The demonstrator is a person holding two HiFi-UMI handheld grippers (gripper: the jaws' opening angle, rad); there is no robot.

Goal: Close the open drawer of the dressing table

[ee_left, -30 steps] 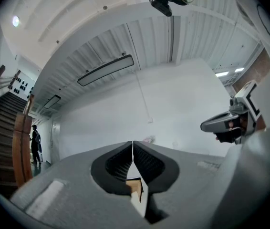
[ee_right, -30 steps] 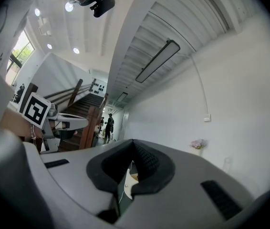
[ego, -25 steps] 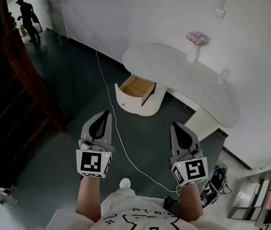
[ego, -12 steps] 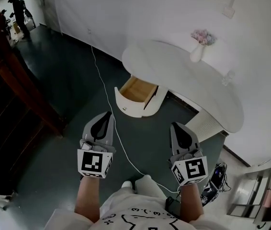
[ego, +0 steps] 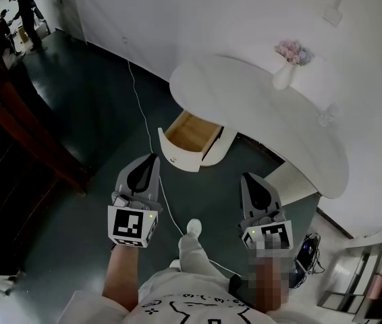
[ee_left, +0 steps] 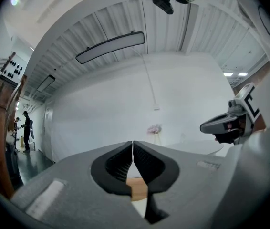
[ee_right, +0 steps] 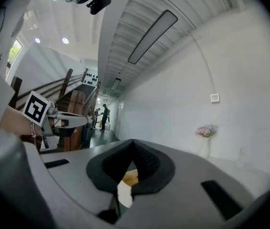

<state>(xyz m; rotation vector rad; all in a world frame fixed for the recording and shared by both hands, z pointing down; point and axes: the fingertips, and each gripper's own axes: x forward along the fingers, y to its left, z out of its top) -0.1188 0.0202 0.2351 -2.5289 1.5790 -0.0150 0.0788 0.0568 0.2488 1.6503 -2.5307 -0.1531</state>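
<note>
A white dressing table (ego: 245,106) with a curved top stands against the far wall. Its drawer (ego: 189,140) is pulled out at the left end, showing a wooden inside and a rounded white front with a small knob. My left gripper (ego: 152,159) hangs short of the drawer, below and left of it, jaws shut and empty. My right gripper (ego: 248,178) is level with it to the right, also shut on nothing. Wood of the drawer (ee_left: 136,189) shows through the left gripper's jaws, and the drawer (ee_right: 129,178) shows through the right gripper's.
A white cable (ego: 152,155) runs across the dark floor past the drawer. A vase of flowers (ego: 287,66) stands on the tabletop. A dark wooden stair rail (ego: 22,123) is at left, and people (ego: 23,9) stand far back. Bags and a rack (ego: 353,282) sit at right.
The view has moved forward a little toward the dressing table. Both grippers stay shut, held side by side. A shoe has stepped forward between them.
</note>
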